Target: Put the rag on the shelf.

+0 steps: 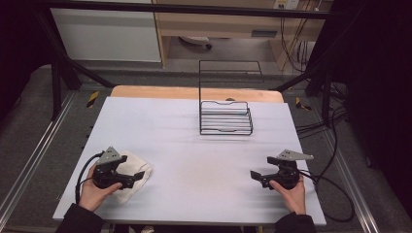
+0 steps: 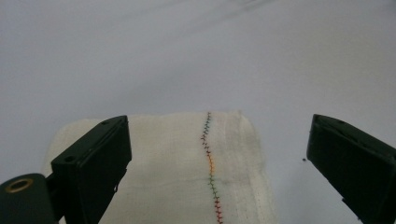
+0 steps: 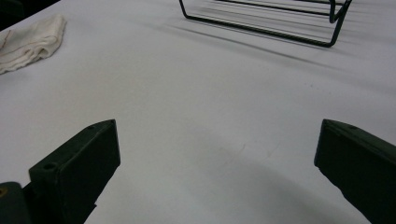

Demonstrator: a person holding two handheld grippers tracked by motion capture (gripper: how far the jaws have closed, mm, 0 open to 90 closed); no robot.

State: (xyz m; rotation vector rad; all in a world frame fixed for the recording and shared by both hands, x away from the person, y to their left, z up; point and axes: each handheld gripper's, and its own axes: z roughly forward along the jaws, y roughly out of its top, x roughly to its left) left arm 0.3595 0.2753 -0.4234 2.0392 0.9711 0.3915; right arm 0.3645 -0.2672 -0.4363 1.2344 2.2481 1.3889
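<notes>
Hovering low over the cloth point(image 1: 132, 175) at the near left of the table point(image 1: 194, 145), left gripper point(image 1: 130, 171) with jaws spread wide and holding nothing, the folded cream cloth with its coloured stitch line point(image 2: 210, 163) lying flat between and beneath them. Resting near the right edge, well apart from the cloth, right gripper point(image 1: 256, 175) likewise wide open and empty over bare white surface. Standing toward the far side, beyond both grippers, black wire rack point(image 1: 226, 119).
</notes>
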